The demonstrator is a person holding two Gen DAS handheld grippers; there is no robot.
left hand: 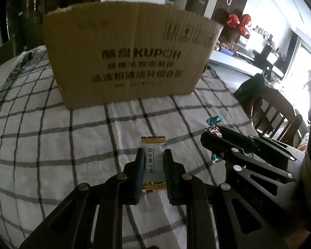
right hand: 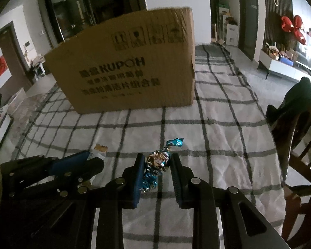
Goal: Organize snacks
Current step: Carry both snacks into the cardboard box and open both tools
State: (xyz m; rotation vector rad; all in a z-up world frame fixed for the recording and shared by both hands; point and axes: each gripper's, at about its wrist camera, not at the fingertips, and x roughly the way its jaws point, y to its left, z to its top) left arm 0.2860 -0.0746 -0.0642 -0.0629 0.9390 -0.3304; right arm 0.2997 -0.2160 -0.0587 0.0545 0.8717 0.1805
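Both claws sit low on the desk (left hand: 41, 124), short of the cardboard box (left hand: 130, 62). The left claw (left hand: 153, 161) straddles the white wafer packet (left hand: 153, 164), whose long axis runs toward the box; its jaws stand slightly apart, seemingly not yet pinching. The right claw (right hand: 156, 166) brackets the twisted foil candy (right hand: 156, 161), jaws apart too. The box lies straight ahead of both.

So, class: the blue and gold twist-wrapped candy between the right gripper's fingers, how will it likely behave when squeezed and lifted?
The candy looks small beside the right gripper, so probably very light. Its crinkled foil and twisted ends suggest the wrapper will crumple, while the rounded middle may stay firm. That roundness and shiny foil could let it slip or roll on the checked cloth if pinched off-centre.
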